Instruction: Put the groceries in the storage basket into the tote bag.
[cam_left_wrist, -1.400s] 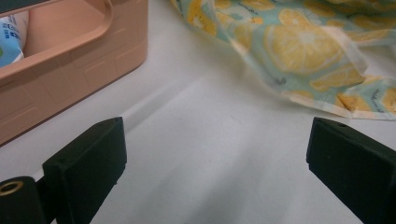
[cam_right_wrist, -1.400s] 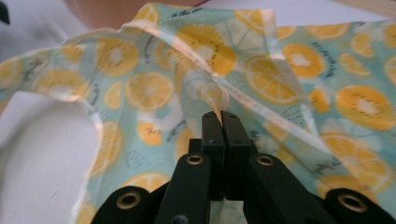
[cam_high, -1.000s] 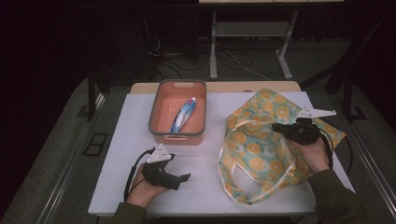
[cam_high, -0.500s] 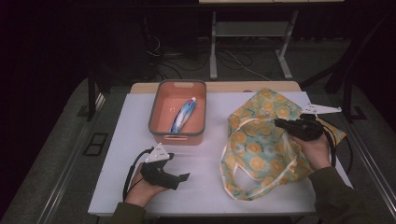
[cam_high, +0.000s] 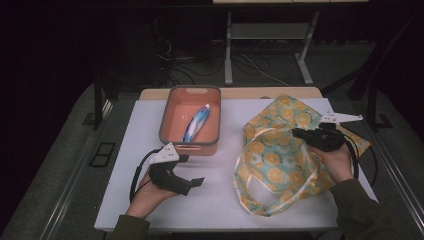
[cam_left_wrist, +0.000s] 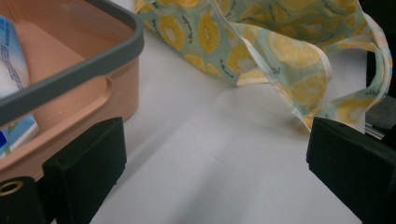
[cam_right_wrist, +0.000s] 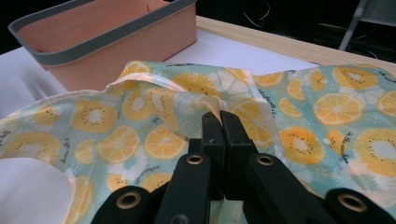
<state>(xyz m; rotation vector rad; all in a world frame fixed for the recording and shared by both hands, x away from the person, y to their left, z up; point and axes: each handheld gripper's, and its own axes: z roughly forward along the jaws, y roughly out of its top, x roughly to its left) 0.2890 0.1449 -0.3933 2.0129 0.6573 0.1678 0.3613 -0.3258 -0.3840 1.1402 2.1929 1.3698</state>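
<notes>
High view first: the fruit-print bag (cam_high: 280, 160) sprawls across the right half of the white table (cam_high: 220, 200), its pale rim looped open toward the lower centre of the frame. At right of centre, the right gripper (cam_high: 299, 134) has its jaws pressed together on the bag's upper edge, pinching the fabric and holding that rim up off the table. Right gripper view confirms it: both black jaws meet with the trimmed edge of cloth caught between them, mid-frame. Over at lower left, the left gripper (cam_high: 196, 183) sits in the person's hand with jaws wide apart and nothing between them; the left gripper view shows bare tabletop between the two pads. Upper centre, the salmon bin (cam_high: 172, 131) holds a blue-and-white tube (cam_high: 196, 123).
</notes>
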